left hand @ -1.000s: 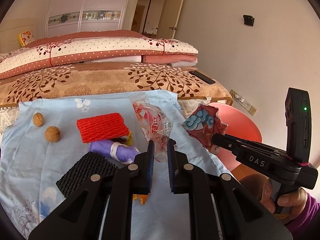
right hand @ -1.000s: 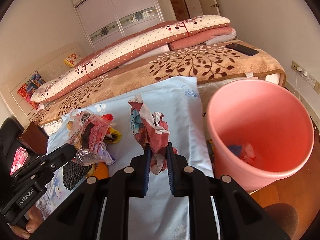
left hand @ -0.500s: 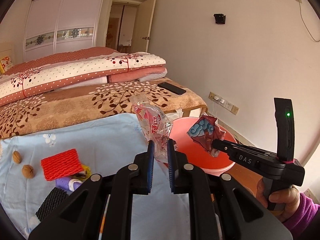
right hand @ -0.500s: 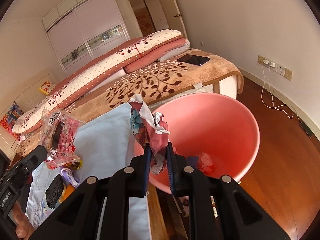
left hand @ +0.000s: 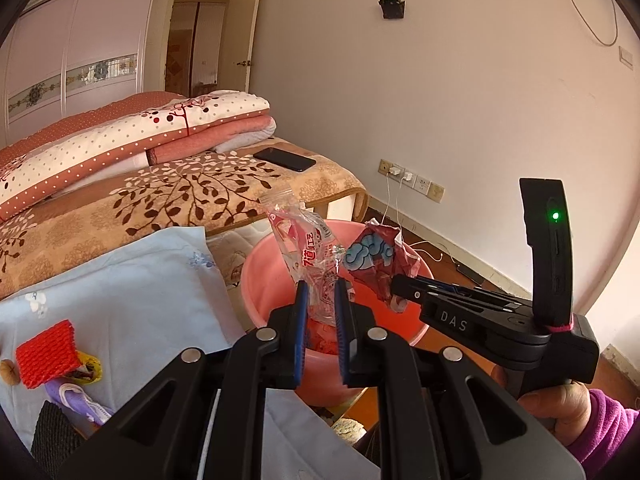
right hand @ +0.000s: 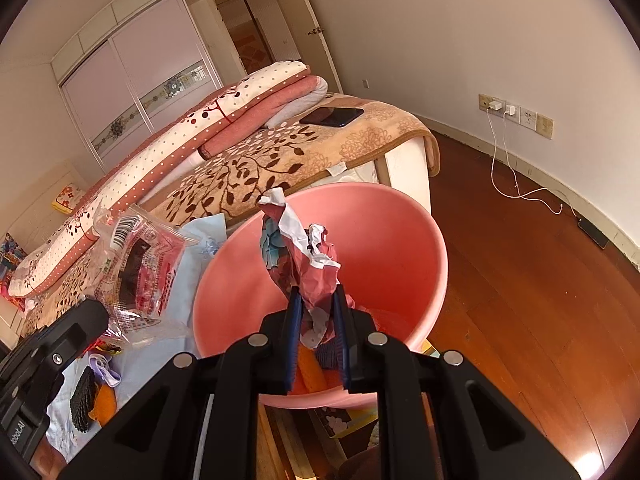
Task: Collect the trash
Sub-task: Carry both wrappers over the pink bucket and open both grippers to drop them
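We see a bedroom with pale walls (left hand: 460, 80) and a reddish wooden floor (right hand: 540, 300). A bed (right hand: 280, 160) under a leaf-patterned blanket holds folded quilts (left hand: 140, 132). On the far left stands a lilac sliding-door wardrobe (left hand: 80, 48), with wall sockets (right hand: 516, 114) to the right.
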`<action>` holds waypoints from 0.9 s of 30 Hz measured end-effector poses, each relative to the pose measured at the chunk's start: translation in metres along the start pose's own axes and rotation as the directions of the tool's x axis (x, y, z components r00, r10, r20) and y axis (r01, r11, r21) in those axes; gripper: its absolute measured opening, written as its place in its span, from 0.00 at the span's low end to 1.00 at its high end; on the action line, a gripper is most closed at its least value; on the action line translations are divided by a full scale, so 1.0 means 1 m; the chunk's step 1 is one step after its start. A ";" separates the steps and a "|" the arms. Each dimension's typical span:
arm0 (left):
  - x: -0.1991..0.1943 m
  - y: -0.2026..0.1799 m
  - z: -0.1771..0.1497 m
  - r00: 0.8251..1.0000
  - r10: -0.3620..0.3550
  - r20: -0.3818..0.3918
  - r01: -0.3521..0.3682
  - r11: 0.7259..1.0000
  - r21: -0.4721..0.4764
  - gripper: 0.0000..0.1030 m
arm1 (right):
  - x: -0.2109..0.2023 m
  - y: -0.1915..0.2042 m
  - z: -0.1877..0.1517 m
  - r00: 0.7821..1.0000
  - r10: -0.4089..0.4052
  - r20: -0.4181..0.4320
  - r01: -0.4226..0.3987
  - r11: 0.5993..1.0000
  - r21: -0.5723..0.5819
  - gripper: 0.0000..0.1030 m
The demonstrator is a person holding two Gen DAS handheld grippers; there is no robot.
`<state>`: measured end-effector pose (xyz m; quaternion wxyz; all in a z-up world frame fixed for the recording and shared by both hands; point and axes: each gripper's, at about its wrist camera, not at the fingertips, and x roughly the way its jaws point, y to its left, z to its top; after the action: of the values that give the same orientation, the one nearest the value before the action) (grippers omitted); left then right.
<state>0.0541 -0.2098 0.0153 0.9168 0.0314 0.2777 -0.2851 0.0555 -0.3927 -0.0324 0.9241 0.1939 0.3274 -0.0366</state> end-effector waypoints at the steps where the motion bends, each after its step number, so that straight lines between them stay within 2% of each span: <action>1: 0.004 -0.001 0.000 1.000 0.001 -0.009 -0.001 1.000 0.002 0.12 | 0.002 -0.003 0.000 1.000 -0.001 -0.003 0.001 1.000 0.006 0.14; 9: 0.037 0.001 -0.007 0.997 0.003 -0.080 -0.005 1.000 -0.026 0.12 | 0.013 -0.014 -0.002 1.000 -0.009 -0.027 0.010 1.000 0.029 0.14; 16: 0.046 0.003 -0.011 0.995 0.011 -0.102 -0.015 0.999 -0.039 0.13 | 0.019 -0.016 -0.004 0.999 -0.012 -0.040 0.013 0.999 0.034 0.14; 17: 0.046 0.002 -0.011 0.994 0.010 -0.107 -0.014 0.999 -0.039 0.19 | 0.020 -0.016 -0.004 0.999 -0.012 -0.041 0.014 0.999 0.034 0.14; 23: 0.049 0.003 -0.011 0.992 -0.010 -0.130 0.002 0.998 -0.062 0.32 | 0.021 -0.016 -0.004 0.999 -0.016 -0.044 0.017 0.999 0.035 0.15; 27: 0.047 0.004 -0.011 0.991 -0.019 -0.130 0.010 0.997 -0.072 0.33 | 0.020 -0.017 -0.005 0.999 -0.023 -0.042 0.024 0.999 0.039 0.16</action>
<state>0.0828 -0.2277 -0.0191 0.8952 0.0155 0.3472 -0.2791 0.0653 -0.4053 -0.0540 0.9126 0.2090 0.3477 -0.0500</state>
